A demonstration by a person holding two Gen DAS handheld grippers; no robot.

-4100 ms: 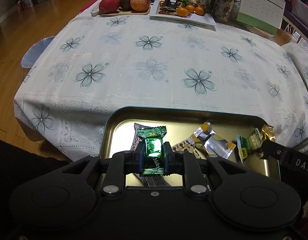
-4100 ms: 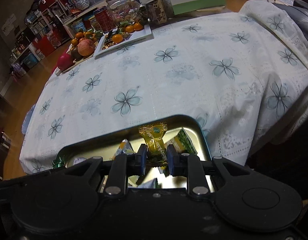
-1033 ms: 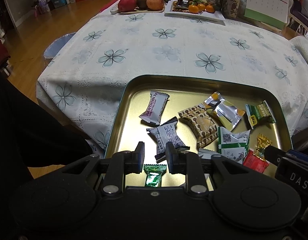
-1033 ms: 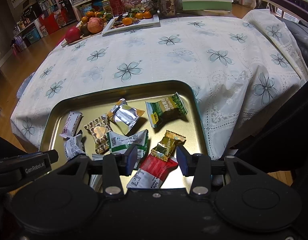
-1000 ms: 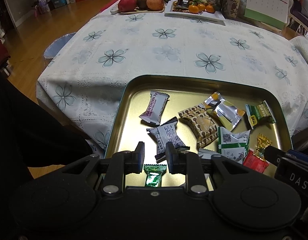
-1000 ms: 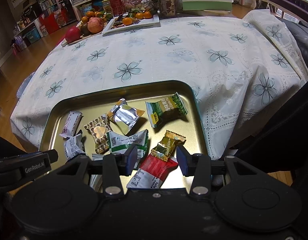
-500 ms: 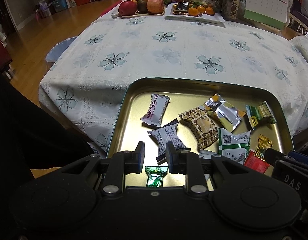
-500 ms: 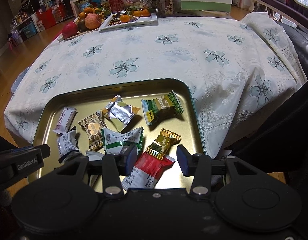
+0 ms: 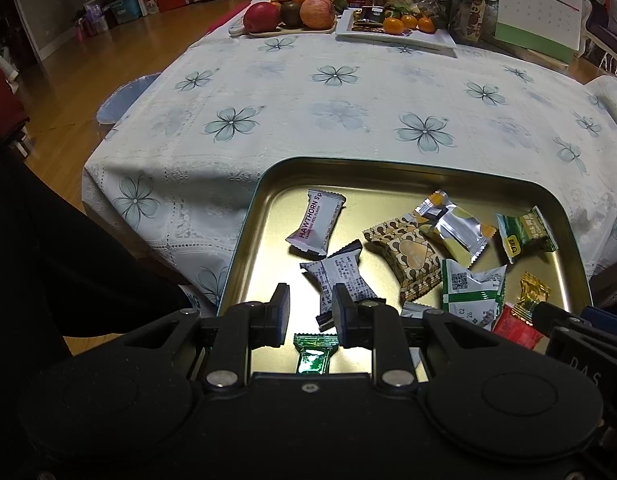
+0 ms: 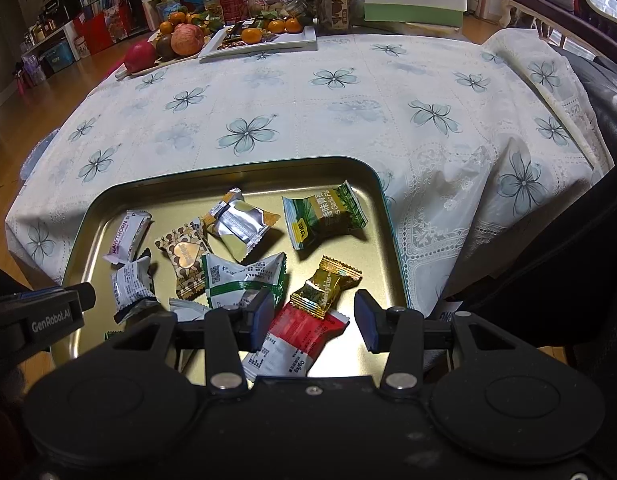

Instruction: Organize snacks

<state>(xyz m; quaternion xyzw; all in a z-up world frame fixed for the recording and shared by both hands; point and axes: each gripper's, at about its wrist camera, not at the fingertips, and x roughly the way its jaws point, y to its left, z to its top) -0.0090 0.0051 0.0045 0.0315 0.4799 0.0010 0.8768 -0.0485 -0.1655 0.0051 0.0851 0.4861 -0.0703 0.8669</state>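
We hold our left gripper (image 9: 308,312) parted and empty above the small green foil candy (image 9: 313,354) lying in the gold metal tray (image 9: 252,216); our right gripper (image 10: 312,318) gapes wide, empty, over the gold-wrapped candy (image 10: 324,292).

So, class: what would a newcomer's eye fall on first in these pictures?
First, the gold tin tray at the near table edge, littered with wrapped snacks. Both grippers hang open over it, the left gripper above a green candy, the right gripper above a gold candy.
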